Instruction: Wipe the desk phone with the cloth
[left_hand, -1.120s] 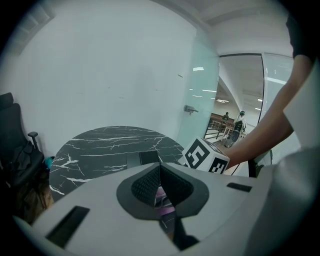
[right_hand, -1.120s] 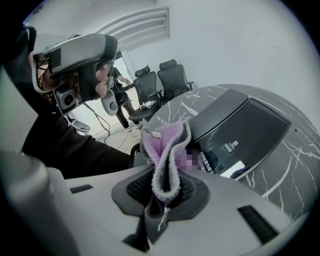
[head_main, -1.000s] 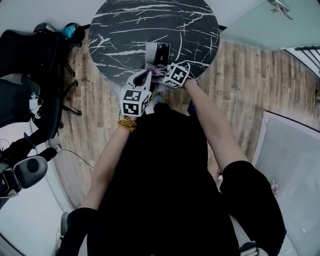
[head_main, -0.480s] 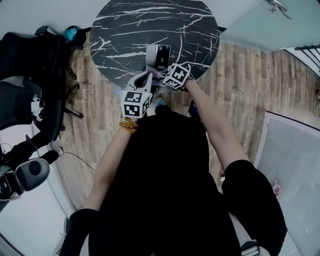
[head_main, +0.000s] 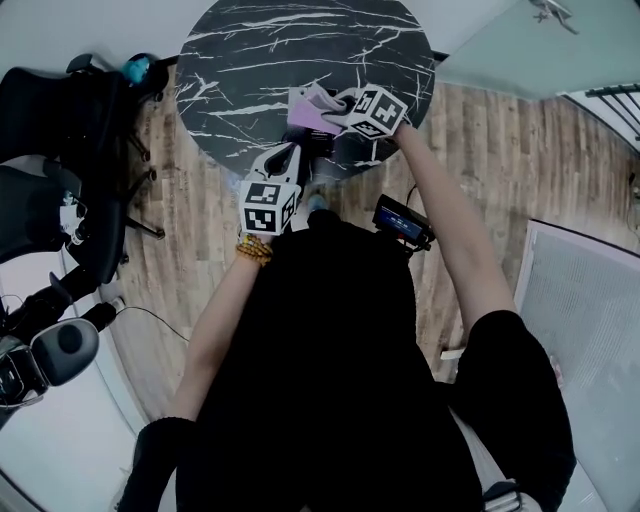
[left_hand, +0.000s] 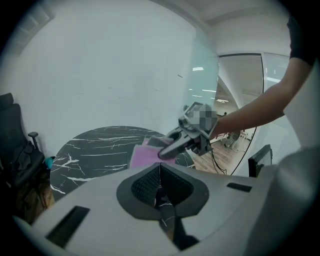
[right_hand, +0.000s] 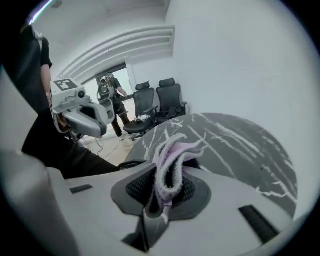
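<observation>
My right gripper (head_main: 342, 102) is shut on a pink cloth (head_main: 310, 110), which hangs over the black marble table (head_main: 250, 60). In the right gripper view the cloth (right_hand: 172, 160) is bunched between the jaws of the right gripper (right_hand: 165, 187). The desk phone is hidden under the cloth in the head view, and I cannot make it out. My left gripper (head_main: 291, 155) hovers at the table's near edge, jaws shut with nothing in them (left_hand: 160, 172). The left gripper view shows the right gripper (left_hand: 192, 135) carrying the cloth (left_hand: 150, 154).
Black office chairs (head_main: 60, 150) stand left of the table, with more chairs (right_hand: 155, 102) in the right gripper view. A small black device with a lit screen (head_main: 402, 220) sits by the person's waist. A glass partition (left_hand: 205, 80) is on the right. The floor is wood.
My right gripper has carried the cloth away from the near edge, further onto the table, over where the phone showed. The left gripper has hardly moved.
</observation>
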